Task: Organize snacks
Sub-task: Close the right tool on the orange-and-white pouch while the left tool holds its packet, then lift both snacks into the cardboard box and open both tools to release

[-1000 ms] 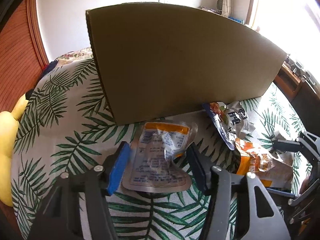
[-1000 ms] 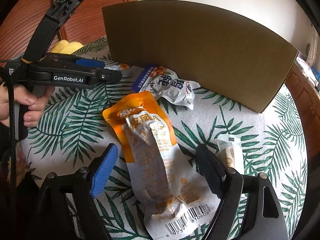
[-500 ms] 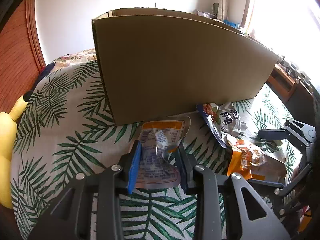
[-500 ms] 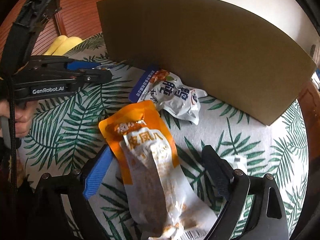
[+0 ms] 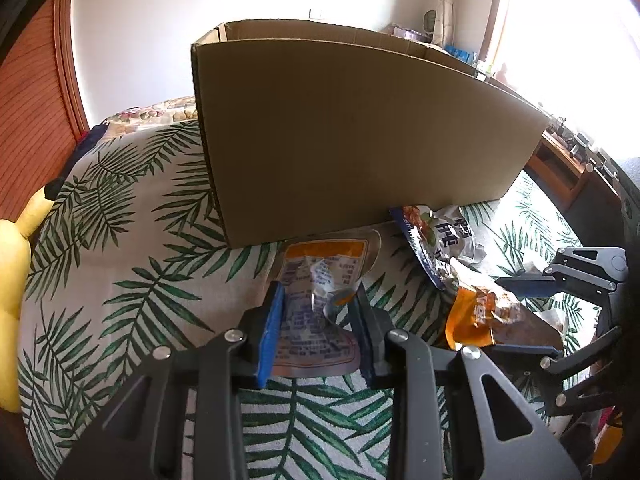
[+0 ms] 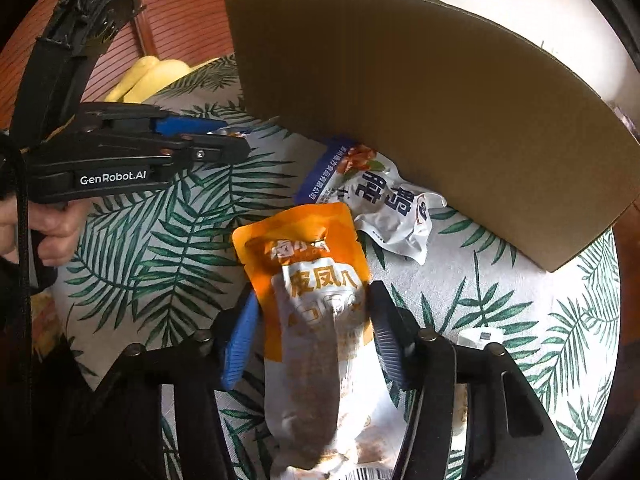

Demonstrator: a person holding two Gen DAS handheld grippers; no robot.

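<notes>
My left gripper (image 5: 318, 320) is shut on a silver and orange snack pouch (image 5: 320, 276) that lies just in front of the open cardboard box (image 5: 360, 132). My right gripper (image 6: 316, 328) is shut on a larger orange and clear snack pouch (image 6: 316, 308). A white and blue snack pack (image 6: 376, 196) lies against the box wall (image 6: 420, 116), beyond the orange pouch. The left gripper also shows in the right wrist view (image 6: 216, 140), pinching its pouch. The right gripper also shows in the left wrist view (image 5: 516, 312), with the orange pouch (image 5: 492, 312) between its fingers.
Everything rests on a palm-leaf patterned cloth (image 5: 132, 280). A small white sachet (image 6: 480, 336) lies right of my right gripper. A yellow plush (image 5: 12, 248) sits at the left edge. A wooden wall (image 6: 192, 12) and a wooden shelf (image 5: 560, 164) stand behind.
Both grippers have closed from wide open onto their pouches. The left one has lifted so the box's open top now shows. The right one has slid forward along the orange pouch.
</notes>
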